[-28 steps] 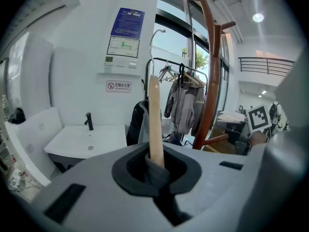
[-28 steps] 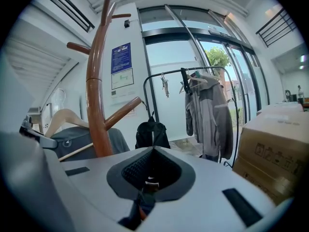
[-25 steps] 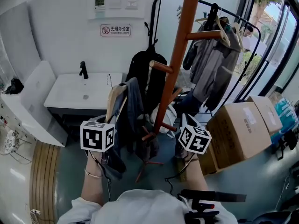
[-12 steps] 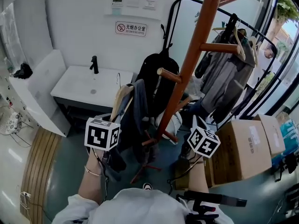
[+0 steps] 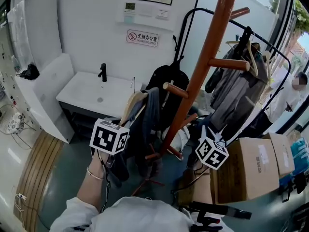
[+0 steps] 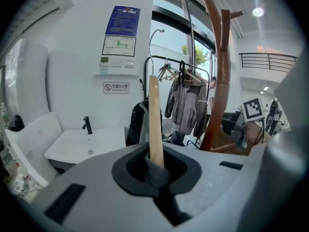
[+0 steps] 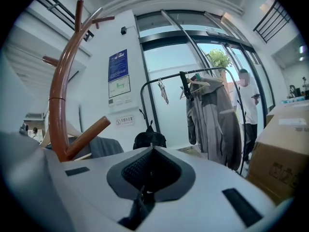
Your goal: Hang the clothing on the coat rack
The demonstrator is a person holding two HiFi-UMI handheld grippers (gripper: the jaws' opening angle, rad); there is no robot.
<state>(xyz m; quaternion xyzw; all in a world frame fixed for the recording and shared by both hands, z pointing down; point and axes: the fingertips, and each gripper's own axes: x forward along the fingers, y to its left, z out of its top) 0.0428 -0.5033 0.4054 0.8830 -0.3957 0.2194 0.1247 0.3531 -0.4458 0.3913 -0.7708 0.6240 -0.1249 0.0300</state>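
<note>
While the left gripper (image 6: 155,170) keeps its jaws pressed together on the pale wooden hanger (image 6: 154,120) and a fold of the dark grey garment (image 5: 145,124) draped over it, the clothing hangs just left of the red-brown wooden coat rack (image 5: 203,66), close below the end of one of its slanting pegs (image 5: 176,90). Right of the pole, the right gripper (image 7: 147,178) has its jaws closed together with nothing held between them.

In the head view the top edge cuts off the coat rack (image 5: 206,64), and the garment (image 5: 147,121) covers most of the hanger (image 5: 132,103). There the marker cubes (image 5: 109,136) hide the jaws of the left gripper (image 6: 155,166) and right gripper (image 7: 145,178).
</note>
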